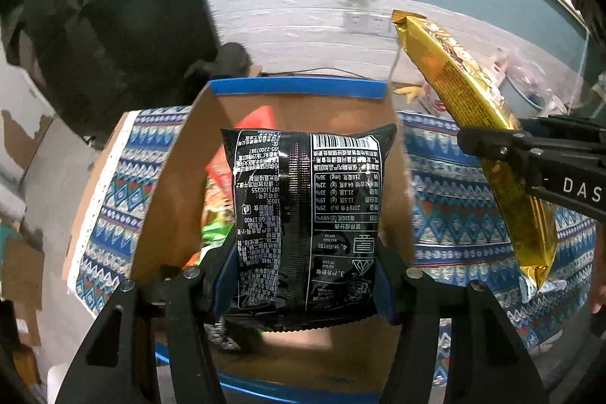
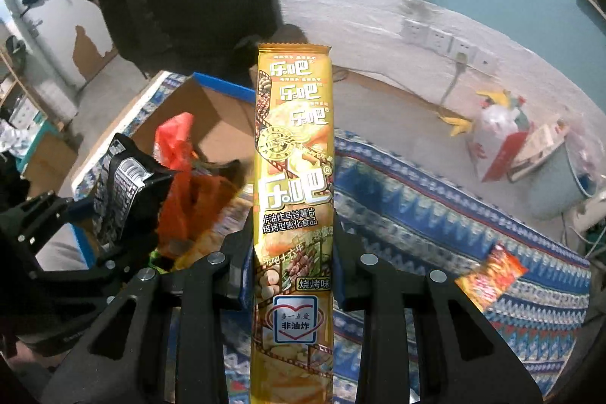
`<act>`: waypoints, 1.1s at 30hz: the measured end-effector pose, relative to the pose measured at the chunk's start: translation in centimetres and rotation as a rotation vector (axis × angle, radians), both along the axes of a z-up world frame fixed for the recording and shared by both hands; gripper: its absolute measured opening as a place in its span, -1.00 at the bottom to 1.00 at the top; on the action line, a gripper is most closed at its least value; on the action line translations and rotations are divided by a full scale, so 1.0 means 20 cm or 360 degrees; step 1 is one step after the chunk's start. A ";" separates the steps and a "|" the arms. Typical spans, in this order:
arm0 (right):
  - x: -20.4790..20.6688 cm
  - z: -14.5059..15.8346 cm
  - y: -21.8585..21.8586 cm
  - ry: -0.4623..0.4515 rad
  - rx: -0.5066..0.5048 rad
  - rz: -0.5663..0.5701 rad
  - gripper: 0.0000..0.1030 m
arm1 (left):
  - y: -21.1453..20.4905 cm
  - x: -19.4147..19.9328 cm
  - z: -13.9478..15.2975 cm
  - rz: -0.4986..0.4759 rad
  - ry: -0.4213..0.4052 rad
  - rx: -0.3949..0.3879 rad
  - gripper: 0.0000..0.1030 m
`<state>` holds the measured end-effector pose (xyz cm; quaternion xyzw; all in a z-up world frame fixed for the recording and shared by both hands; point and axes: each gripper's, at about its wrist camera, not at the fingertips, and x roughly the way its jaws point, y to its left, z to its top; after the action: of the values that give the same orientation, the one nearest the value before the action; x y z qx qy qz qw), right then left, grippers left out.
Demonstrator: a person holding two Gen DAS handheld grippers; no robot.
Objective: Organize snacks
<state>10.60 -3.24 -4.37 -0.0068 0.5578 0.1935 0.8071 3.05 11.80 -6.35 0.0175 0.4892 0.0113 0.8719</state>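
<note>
My left gripper (image 1: 303, 275) is shut on a black snack bag (image 1: 306, 222) with white print, held above an open cardboard box (image 1: 303, 108) with blue-taped edges. Red, orange and green snack packets (image 1: 217, 199) lie inside that box. My right gripper (image 2: 293, 275) is shut on a long yellow chip packet (image 2: 293, 199), held upright over the patterned cloth. In the left wrist view the yellow packet (image 1: 473, 108) and right gripper (image 1: 488, 142) hang to the right of the box. The right wrist view shows the black bag (image 2: 121, 188) and left gripper (image 2: 91, 237) at left, over the box (image 2: 204, 116).
A blue patterned cloth (image 2: 435, 214) covers the surface around the box. A small red-orange packet (image 2: 488, 275) lies on the cloth at right. Farther back on the floor stand a plastic bag (image 2: 496, 135), a tub (image 2: 556, 177) and a wall socket strip (image 2: 447, 44). Dark clothing hangs at upper left.
</note>
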 end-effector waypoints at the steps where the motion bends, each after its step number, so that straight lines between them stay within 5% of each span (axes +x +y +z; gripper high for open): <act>1: 0.01 0.00 0.03 0.0007 0.0007 0.0008 -0.43 | 0.03 0.00 0.00 0.0019 -0.0001 -0.0002 0.17; 22: 0.12 -0.17 0.37 0.0188 0.0090 0.0098 -0.42 | 0.35 0.00 -0.11 0.0240 0.0070 -0.0005 0.18; 33: 0.11 -0.10 0.35 0.0168 0.0142 0.0070 -0.17 | 0.33 -0.01 -0.07 0.0237 0.0060 0.0025 0.39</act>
<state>12.86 3.80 -6.38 0.0271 0.5901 0.2361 0.7716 2.81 18.32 -7.76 -0.0119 0.5053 0.0795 0.8592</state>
